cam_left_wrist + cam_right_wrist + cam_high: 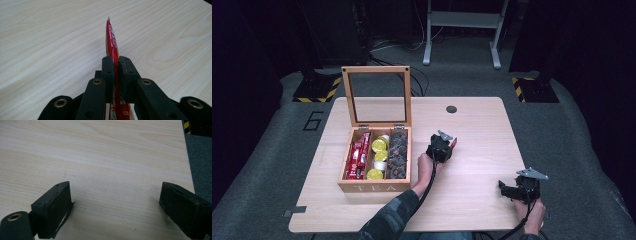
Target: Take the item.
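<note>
My left gripper (115, 62) is shut on a thin red packet (112, 40), held on edge so that its tip sticks out past the jaws over the bare wooden table (50, 37). From above, the same left gripper (448, 146) hovers just right of the open wooden tea box (374, 186), with the red packet's tip (454, 143) peeking out. The box holds more red packets (357, 156), yellow rounds (378, 146) and dark items (398, 152) in three rows. My right gripper (115, 202) stands open and empty over the table near its right front corner (507, 189).
The tea box lid (377, 95) stands upright with a glass pane. A small dark hole (451, 109) marks the table's far side. The table edge (188, 170) runs close on the right of my right gripper. Grey floor surrounds the table.
</note>
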### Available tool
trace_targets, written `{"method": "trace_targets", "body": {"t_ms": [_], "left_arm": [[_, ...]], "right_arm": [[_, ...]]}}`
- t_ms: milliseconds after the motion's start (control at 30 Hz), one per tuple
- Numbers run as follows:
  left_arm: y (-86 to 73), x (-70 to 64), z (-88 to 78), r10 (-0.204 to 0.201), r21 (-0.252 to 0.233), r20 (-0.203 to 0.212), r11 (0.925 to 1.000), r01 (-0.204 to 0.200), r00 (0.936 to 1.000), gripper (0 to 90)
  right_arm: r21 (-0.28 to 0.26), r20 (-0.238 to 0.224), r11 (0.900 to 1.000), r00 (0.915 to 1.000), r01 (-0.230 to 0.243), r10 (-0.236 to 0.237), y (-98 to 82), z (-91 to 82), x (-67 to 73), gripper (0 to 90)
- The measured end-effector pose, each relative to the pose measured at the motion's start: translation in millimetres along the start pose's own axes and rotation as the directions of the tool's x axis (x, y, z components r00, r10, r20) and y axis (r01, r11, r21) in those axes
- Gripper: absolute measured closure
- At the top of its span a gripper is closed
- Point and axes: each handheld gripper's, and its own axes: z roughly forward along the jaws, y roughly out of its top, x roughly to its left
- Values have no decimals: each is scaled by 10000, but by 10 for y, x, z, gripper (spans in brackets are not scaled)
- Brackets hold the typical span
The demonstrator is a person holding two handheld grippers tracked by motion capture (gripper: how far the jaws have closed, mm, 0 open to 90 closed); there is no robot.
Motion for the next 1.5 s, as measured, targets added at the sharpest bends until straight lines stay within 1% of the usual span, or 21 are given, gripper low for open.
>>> {"method": "trace_targets", "body": {"t_ms": [167, 433, 533, 633, 733, 767, 800, 833, 900, 933, 967, 1000, 1033, 1067, 1133, 1167, 1267, 1333, 1367, 1400, 1500], "left_arm": [[-25, -12, 42, 138, 121, -211, 9998, -136, 9997, 827], [-92, 29, 112, -213, 426, -261, 9988, 224, 9994, 827], [-100, 23, 109, -178, 363, -225, 9992, 186, 9996, 824], [-111, 40, 93, -418, 232, -164, 9988, 422, 9990, 797], [-98, 50, 62, -445, 300, -42, 9986, 446, 9990, 703], [-95, 44, 51, -462, 238, -2, 9986, 462, 9989, 703], [-91, 35, 40, -484, 183, 45, 9987, 483, 9988, 636], [-85, 30, 25, -461, 175, 74, 9988, 460, 9989, 636], [-76, 21, -3, -406, 67, 104, 9992, 406, 9991, 529], [-76, 12, -16, -515, -22, 149, 9987, 515, 9986, 529], [-73, 11, -38, -488, 32, 152, 9988, 487, 9987, 463], [-70, 12, -55, -505, 10, 175, 9987, 505, 9986, 463], [-68, 16, -74, -536, -58, 222, 9985, 537, 9983, 427], [-51, 26, -124, -567, -87, 425, 9983, 571, 9975, 356], [-40, 36, -158, -445, -75, 505, 9990, 449, 9977, 335], [-30, 28, -182, -516, -207, 520, 9984, 527, 9973, 292], [-2, 25, -298, -545, -530, 753, 9969, 586, 9957, 249], [29, 35, -409, -270, -607, 899, 9976, 325, 9956, 224], [29, 35, -409, -270, -607, 899, 9976, 325, 9956, 218], [48, 59, -502, -145, -665, 986, 9976, 211, 9950, 206], [55, 75, -585, -80, -747, 996, 9971, 155, 9950, 175]], "right_arm": [[1, 5, 10000, 10000, -7, 7, 0, 0, 1, 100], [1, 3, 10000, 10000, -3, 3, 0, -1, 1, 101], [-2, 8, 10000, 10000, -1, 1, 0, 0, 2, 101], [0, 6, 10000, 10000, -1, 1, 0, -1, 1, 101], [2, 3, 10000, 10000, -7, 7, 0, -1, 1, 101], [2, 3, 10000, 10000, -7, 7, 0, -1, 1, 101], [0, 6, 10000, 10000, -6, 6, 0, -1, 2, 101], [0, 6, 10000, 10000, -6, 6, 0, -1, 2, 101], [0, 7, 10000, 10000, -5, 5, 0, -1, 1, 101], [1, 7, 10000, 10000, -7, 7, 0, -1, 1, 101], [1, 7, 10000, 10000, -9, 9, 0, -1, 1, 102], [1, 7, 10000, 10000, -9, 9, 0, -1, 1, 102], [3, 1, 10000, 10000, -1, 1, 0, -1, -1, 102], [-15, -21, 10000, 10000, -46, 46, 1, -1, 1, 103], [-43, -42, 9999, 9999, -112, 112, 2, -1, 5, 102], [-36, -34, 9999, 9999, -97, 97, 2, -1, 3, 103], [-39, -31, 9999, 9999, -114, 114, 1, -2, 4, 104], [-38, -30, 9999, 9999, -105, 105, 1, -2, 4, 105], [-38, -30, 9999, 9999, -105, 105, 1, -2, 4, 105], [4, 10, 10000, 10000, 25, -25, -1, -2, -4, 105], [-28, -7, 10000, 10000, -82, 82, 0, -3, 2, 105]]}}
